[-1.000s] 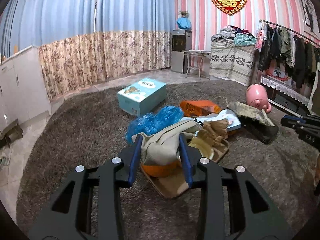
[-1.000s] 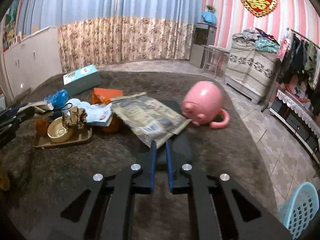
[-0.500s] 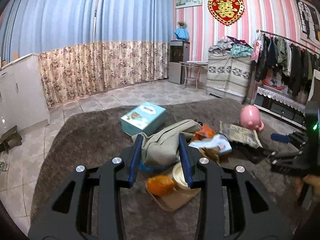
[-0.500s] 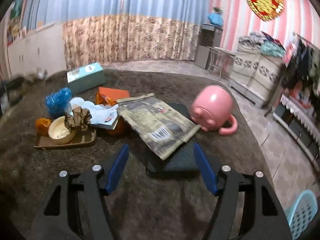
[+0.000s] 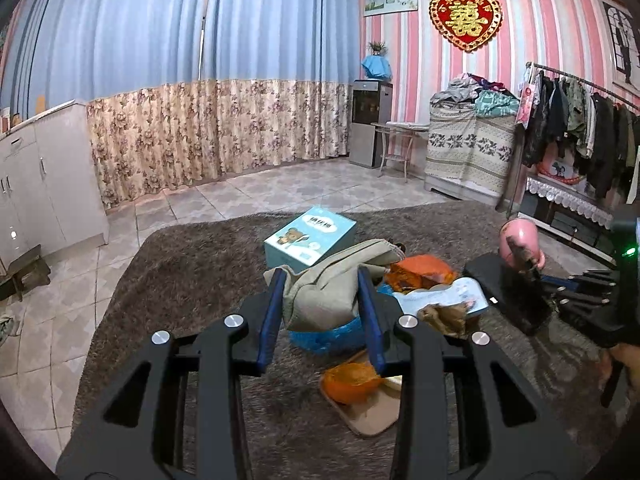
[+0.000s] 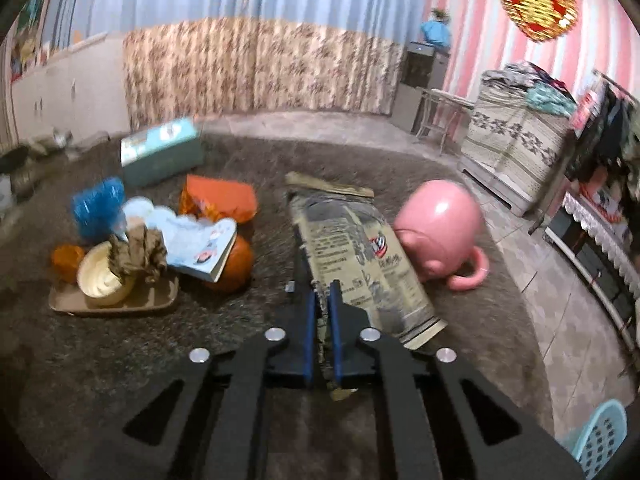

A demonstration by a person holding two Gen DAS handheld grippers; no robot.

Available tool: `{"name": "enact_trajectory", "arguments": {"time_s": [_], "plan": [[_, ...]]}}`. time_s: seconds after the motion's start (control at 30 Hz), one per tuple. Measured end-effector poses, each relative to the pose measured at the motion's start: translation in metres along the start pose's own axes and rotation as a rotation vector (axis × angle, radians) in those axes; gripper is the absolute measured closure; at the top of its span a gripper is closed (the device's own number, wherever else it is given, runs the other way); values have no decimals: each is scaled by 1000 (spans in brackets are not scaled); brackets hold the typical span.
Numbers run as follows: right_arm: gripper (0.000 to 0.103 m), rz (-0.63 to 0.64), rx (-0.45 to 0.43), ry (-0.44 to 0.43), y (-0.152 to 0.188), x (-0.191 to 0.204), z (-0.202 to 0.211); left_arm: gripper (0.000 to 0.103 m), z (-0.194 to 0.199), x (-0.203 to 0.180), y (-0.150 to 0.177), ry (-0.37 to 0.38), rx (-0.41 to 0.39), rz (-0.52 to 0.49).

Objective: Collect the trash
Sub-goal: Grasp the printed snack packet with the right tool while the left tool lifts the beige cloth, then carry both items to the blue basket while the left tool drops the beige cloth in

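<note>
A person kneels or stands over a shaggy brown carpet [image 5: 192, 264] strewn with litter, holding a black 2-finger gripper in each hand.

The left gripper [image 5: 322, 312] is clenched on a crumpled beige cloth bag [image 5: 332, 280], held up off the carpet above the pile. The bag looks to be the collecting sack, kept aloft and near the litter so that things can be dropped into it.

The right gripper [image 6: 323, 322] has its jaws pinched nearly together on the near edge of a flat printed paper wrapper [image 6: 356, 256]. The wrapper lies lengthwise away from the gripper, its far side touching a pink piggy bank [image 6: 440, 228] lying on its side. Gripping the thin edge seems the sensible way to lift something so flat off deep pile. A dark flat thing lies under the wrapper; I cannot tell whether it is caught too.

Most of the remaining litter sits left of the wrapper: a tan tray [image 6: 116, 300] carrying a cream bowl [image 6: 100, 276] and a wad of brown paper [image 6: 138, 252], an open booklet [image 6: 200, 244], an orange packet [image 6: 220, 200], a blue plastic bundle [image 6: 98, 208] and a pale blue box [image 6: 160, 156]. A light blue basket [image 6: 600, 436] stands at the lower right corner, on the tiled floor.

The collecting seems to be at an early stage, with nearly everything on the carpet.
</note>
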State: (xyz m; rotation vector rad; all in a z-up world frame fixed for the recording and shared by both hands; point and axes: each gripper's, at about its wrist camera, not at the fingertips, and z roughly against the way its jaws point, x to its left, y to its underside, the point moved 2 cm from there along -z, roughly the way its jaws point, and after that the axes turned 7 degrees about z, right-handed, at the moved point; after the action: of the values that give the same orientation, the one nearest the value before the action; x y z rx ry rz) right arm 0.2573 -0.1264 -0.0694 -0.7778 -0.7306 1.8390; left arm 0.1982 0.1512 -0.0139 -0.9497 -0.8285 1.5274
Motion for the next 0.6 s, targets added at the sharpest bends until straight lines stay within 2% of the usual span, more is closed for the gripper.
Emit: {"name": "enact_trajectory", "arguments": {"time_s": [0.27,0.47,0.6], "plan": [[99,-146,-71,30,28,-63,76,69,20,-47,0,92,-13,-6],[99,-275,-92,94,71,-110,123,69,31,-104,8,178,-12,-47],[99,-378,-109,173,105,-146,154,69,33,-149,16,240,8,-66]]}}
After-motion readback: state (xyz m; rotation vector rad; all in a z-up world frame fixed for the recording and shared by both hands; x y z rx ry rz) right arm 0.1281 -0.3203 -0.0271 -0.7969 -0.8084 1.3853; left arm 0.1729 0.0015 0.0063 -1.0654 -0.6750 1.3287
